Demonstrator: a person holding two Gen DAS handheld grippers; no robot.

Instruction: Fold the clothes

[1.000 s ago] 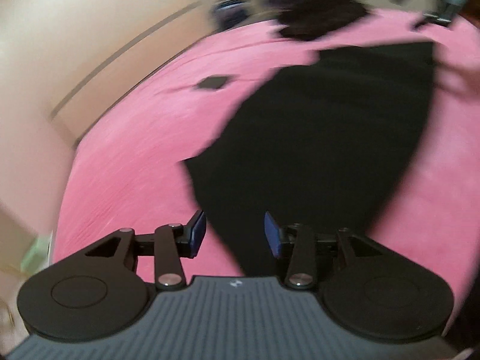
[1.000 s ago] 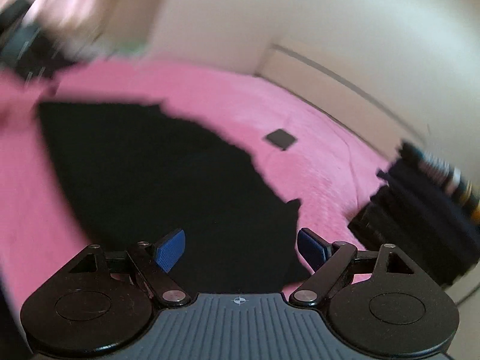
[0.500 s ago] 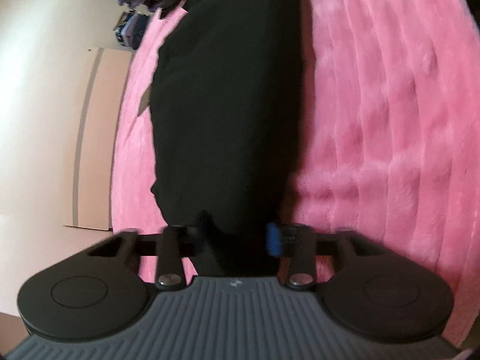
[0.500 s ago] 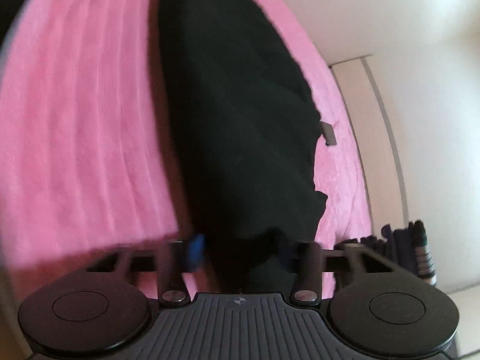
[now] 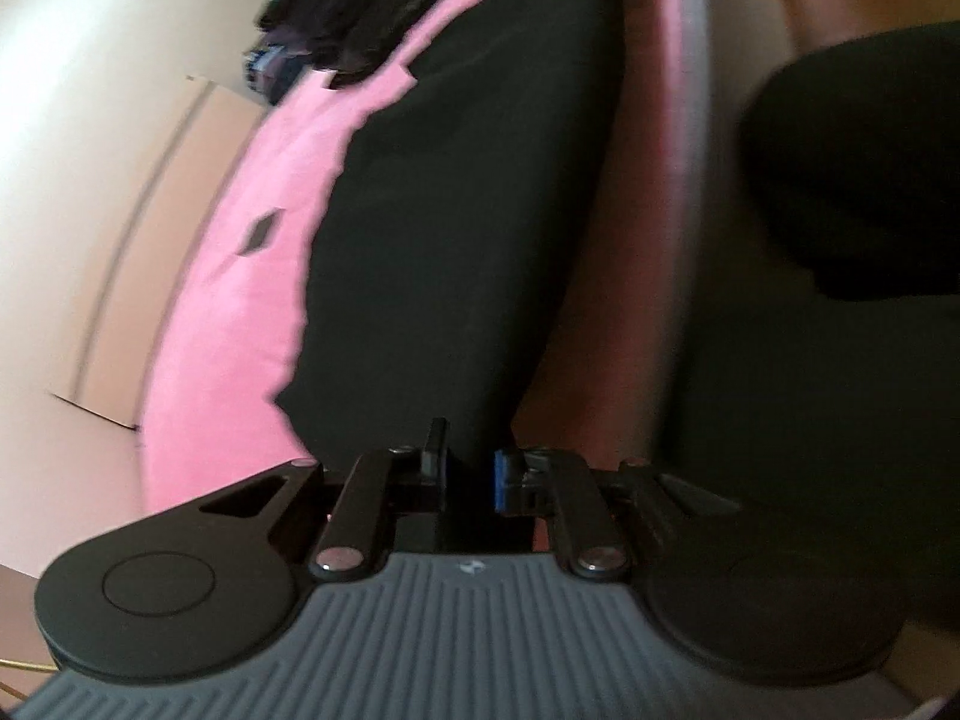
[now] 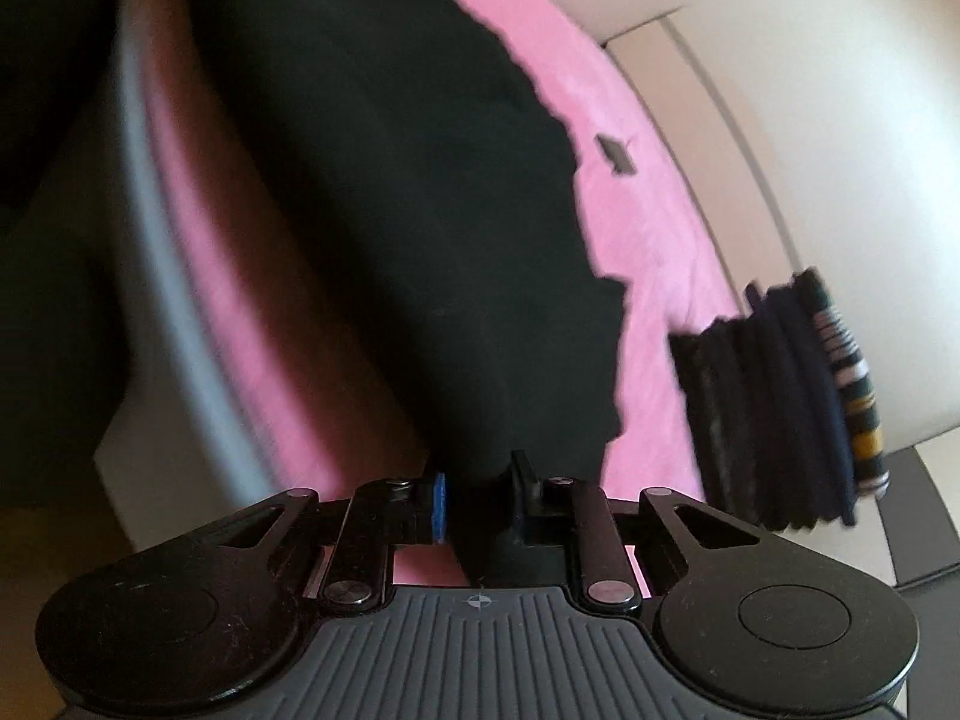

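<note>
— On the pink blanket (image 5: 228, 312), where's the black garment (image 5: 456, 192)?
— Near edge pinched by left claw (image 5: 468, 474) and right claw (image 6: 477, 495). Probably mid-fold; next, carry it across evenly.

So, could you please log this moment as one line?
left hand-held gripper: shut on black garment | right hand-held gripper: shut on black garment | surface: pink blanket

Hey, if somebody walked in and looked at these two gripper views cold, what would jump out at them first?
The big black garment spread over the pink fleece blanket, filling the middle of both views. The left gripper and right gripper each pinch its near edge. A stack of folded dark clothes sits at the blanket's right edge.
</note>
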